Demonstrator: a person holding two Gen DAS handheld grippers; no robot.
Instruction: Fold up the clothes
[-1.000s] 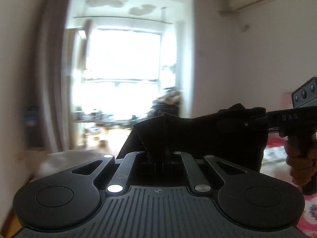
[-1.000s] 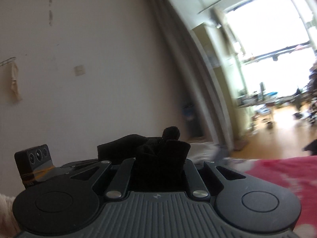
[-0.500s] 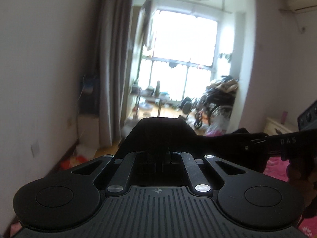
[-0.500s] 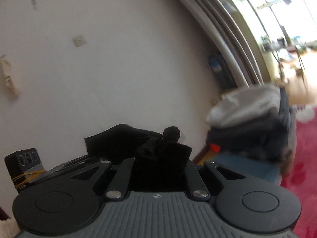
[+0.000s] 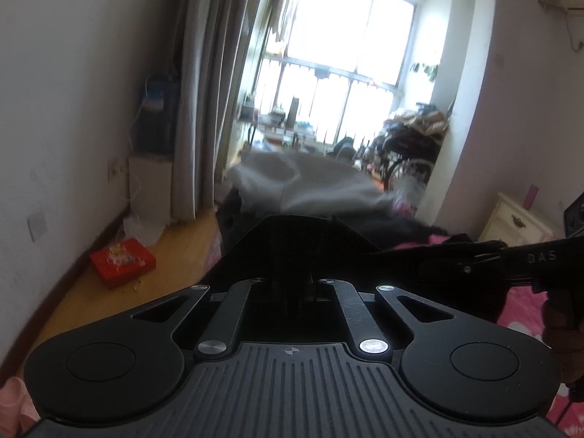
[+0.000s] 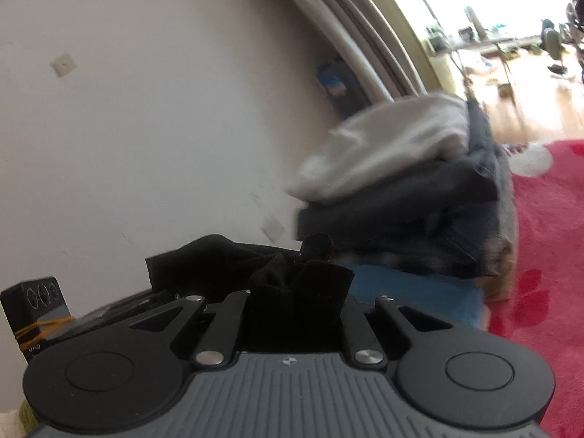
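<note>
The fingertips of both grippers are hidden by the black fabric garment [image 5: 299, 252] pinched in the left gripper [image 5: 292, 284] and right gripper [image 6: 295, 292]; the red box [image 5: 122, 261] is seen only from the left wrist.

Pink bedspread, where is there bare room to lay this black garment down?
Bare pink bedspread lies right of the stack of folded clothes, the white one on top. Straight ahead is crowded: the stack and a blue fabric piece beneath it. Both grippers hold the black garment.
</note>
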